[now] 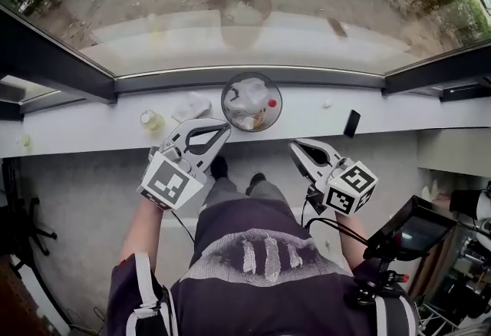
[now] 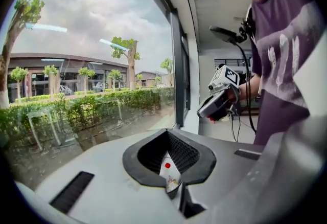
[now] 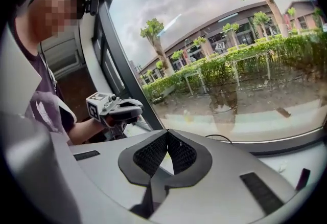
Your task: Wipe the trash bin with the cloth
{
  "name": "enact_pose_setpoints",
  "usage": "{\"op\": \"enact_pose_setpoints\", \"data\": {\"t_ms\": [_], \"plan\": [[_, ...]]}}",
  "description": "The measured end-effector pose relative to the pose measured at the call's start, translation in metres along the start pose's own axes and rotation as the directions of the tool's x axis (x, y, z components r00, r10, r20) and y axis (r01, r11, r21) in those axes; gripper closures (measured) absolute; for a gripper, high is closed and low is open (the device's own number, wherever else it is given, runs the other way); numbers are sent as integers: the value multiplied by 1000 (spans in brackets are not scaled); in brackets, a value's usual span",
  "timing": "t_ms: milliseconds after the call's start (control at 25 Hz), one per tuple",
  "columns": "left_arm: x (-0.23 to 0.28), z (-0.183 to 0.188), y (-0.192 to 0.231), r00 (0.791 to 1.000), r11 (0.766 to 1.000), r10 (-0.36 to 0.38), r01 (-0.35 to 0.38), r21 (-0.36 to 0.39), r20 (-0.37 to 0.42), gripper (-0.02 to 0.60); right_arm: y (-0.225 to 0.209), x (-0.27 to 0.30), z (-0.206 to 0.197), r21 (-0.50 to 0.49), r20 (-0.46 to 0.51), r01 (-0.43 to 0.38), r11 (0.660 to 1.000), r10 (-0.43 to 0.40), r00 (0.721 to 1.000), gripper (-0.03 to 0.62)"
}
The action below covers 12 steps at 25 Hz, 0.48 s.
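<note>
Reference landmark: the trash bin (image 1: 225, 100), a round bin with a clear liner. It stands upright on the pale ledge (image 1: 414, 116) below the window, roughly centred in front of the person. Far left of the bin, a small yellowish container (image 1: 152, 121) sits on the ledge. Between that container and the bin lies the cloth (image 1: 190, 106), a crumpled white piece just beside the bin's left wall; whether it touches the wall cannot be told. Its longer dimension runs roughly along the ledge, tilted slightly toward the glass at the bin end. The left gripper (image 1: 221, 129) hovers on the near side of the bin, below its left rim, with its tips aimed up and to the right toward the bin. Its jaws are closed on nothing; the white item with a red dot seen through the gap behind the tips in the left gripper view is rubbish in the bin beyond. From these tips the cloth lies farther away and to the left, near but apart. The right gripper (image 1: 295, 146) hovers on the near side of the bin, below and right of its right rim, jaws likewise pressed together and empty. Right of the bin, well apart, a black object (image 1: 351, 123) lies on the ledge. The left gripper is judged the nearer to the cloth, and its jaws must open before any pickup.
</note>
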<state>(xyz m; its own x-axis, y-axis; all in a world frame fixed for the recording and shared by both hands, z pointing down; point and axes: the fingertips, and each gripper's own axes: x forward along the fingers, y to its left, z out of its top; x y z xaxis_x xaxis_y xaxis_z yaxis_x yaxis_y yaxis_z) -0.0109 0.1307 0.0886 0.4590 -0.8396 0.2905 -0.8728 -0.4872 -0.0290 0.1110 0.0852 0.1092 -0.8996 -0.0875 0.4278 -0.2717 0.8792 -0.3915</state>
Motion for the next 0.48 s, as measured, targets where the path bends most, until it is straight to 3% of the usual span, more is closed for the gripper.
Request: {"op": "enact_pose_setpoints", "data": {"t_ms": [200, 360, 480], "plan": [[23, -61, 41, 991, 1000, 27, -27, -2, -133, 584, -40, 34, -8, -137, -107, 48, 989, -63, 992, 594], [55, -121, 66, 957, 994, 66, -37, 106, -284, 584, -81, 68, -35, -174, -219, 23, 984, -61, 974, 594], [75, -155, 76, 941, 996, 67, -42, 82, -333, 584, -111, 89, -58, -182, -302, -17, 983, -40, 952, 594]]}}
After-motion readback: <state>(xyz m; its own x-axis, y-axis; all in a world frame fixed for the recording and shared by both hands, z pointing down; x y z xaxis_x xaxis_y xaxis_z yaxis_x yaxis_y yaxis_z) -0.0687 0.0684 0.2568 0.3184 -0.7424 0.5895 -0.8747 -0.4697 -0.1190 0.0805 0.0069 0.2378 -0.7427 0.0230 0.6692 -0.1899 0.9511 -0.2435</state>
